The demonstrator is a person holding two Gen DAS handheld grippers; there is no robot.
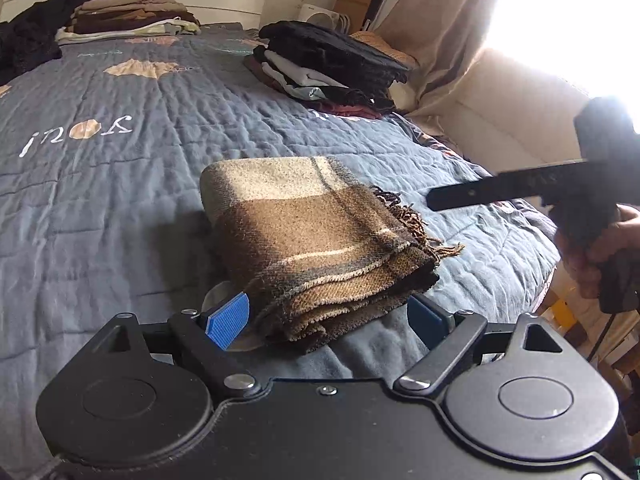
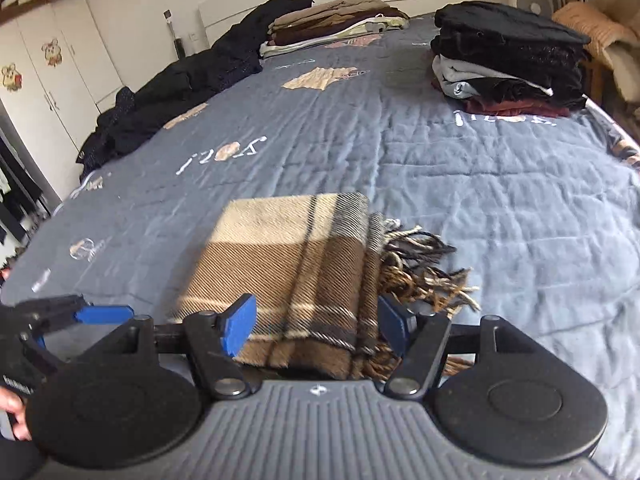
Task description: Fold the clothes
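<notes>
- The plaid scarf (image 1: pixel 316 240) lies folded into a thick rectangle on the near part of the blue-grey quilt (image 1: pixel 120 200), fringe (image 2: pixel 424 272) spilling out on its right side.
- The left gripper (image 1: pixel 332 316) has its blue pads set wide apart either side of the scarf's near edge; neither pad appears to press the cloth.
- The right gripper (image 2: pixel 316 328) stands with its jaws apart as well, the scarf's near end lying between them but not pinched (that view is slightly blurred, so contact at the right pad is hard to rule out).
- Step in hand, as I judge it: this fold looks finished and let go, the piece resting on its own.
- Two stacks of folded clothes sit far off: a dark stack (image 2: pixel 508 52) at the far right and a brown and beige stack (image 2: pixel 340 20) toward the far middle; a heap of black garments (image 2: pixel 172 100) trails along the far left.
- The next move likely calls for gripping the whole bundle through all its layers, so it does not spring open, and carrying it to a stack, or else turning to the unfolded heap.
</notes>
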